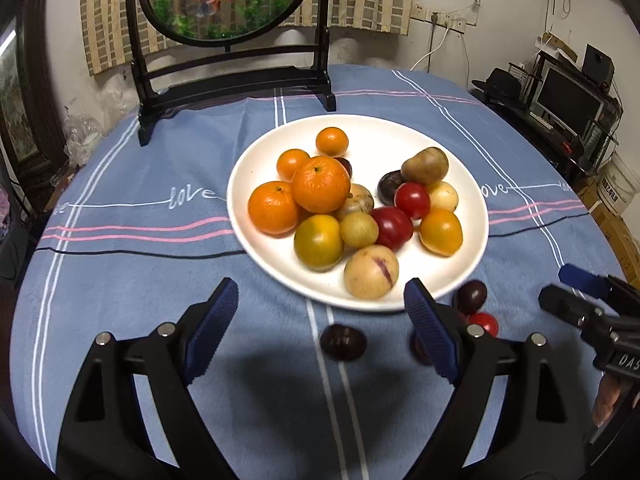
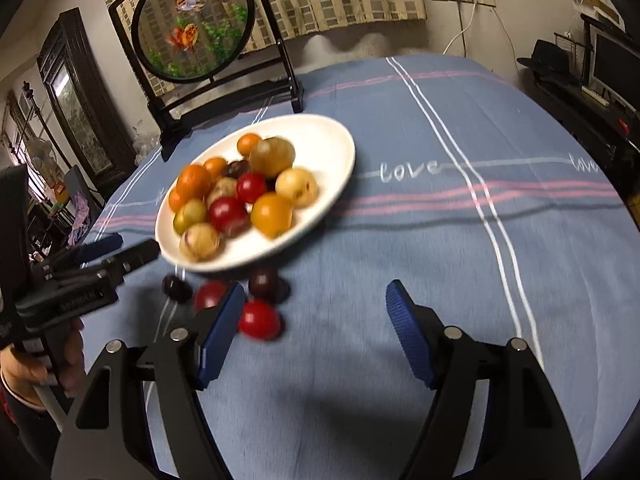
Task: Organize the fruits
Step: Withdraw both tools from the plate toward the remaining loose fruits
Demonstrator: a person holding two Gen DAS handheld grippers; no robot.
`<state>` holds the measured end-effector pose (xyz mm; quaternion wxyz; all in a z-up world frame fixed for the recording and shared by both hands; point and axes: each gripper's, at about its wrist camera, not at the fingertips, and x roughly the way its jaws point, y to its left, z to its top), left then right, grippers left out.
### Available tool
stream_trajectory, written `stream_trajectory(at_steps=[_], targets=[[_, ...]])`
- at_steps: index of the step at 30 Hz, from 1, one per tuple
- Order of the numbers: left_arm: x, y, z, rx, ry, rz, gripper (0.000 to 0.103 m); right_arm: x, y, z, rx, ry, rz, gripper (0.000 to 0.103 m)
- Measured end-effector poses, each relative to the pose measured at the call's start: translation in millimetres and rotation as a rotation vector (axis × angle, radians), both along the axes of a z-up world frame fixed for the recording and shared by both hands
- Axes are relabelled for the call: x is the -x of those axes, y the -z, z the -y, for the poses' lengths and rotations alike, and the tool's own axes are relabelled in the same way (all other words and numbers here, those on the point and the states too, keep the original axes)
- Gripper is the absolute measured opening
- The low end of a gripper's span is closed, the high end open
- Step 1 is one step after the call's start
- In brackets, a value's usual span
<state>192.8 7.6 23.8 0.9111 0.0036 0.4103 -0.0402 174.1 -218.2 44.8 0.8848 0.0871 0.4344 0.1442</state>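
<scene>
The plate (image 1: 460, 276) looks like glazed white ceramic — smooth and shiny. A soft, matt blue cloth (image 1: 160, 280) covers the table. The oranges (image 1: 320, 190) have dimpled, slightly glossy peel; the red tomatoes (image 1: 412, 200) are slick and shiny. Each tool (image 1: 320, 328) is matt black plastic with ribbed blue pads (image 1: 212, 332) — and bright metal pins (image 1: 103, 338).

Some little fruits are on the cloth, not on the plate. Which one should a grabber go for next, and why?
Probably the left gripper should dip onto the dark plum. Its jaws are open and empty, and that plum lies on the blue tablecloth almost between them, just short of the white plate. The right gripper is open and empty too, but the fruits near it sit off to its side.
</scene>
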Motion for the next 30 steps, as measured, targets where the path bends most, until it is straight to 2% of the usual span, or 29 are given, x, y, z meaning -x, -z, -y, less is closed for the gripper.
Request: stream_trajectory(at_steps=[8, 15, 21, 27, 30], targets=[[36.2, 3.8, -14.4, -0.020, -0.034, -0.015, 0.089, 31.6, 14.3, -4.1, 0.001, -0.022, -0.014, 0.074], [54.3, 16.0, -13.8, -0.030, -0.021, -0.041, 0.089, 48.4, 21.0, -4.9, -0.003, -0.043, -0.028, 0.074], [47.0, 32.2, -4.6, -0.040, -0.004, -0.085, 0.089, 55.5, 23.6, -10.8, 0.026, -0.065, -0.018, 0.074], [23.3, 44.2, 4.5, -0.054, 0.007, -0.117, 0.088, 56.5, 24.0, -14.2, 0.027, -0.088, -0.020, 0.074], [14.3, 49.3, 9.3, -0.061, 0.027, -0.129, 0.077, 56.3, 24.0, -14.1, 0.022, -0.092, -0.020, 0.074]])
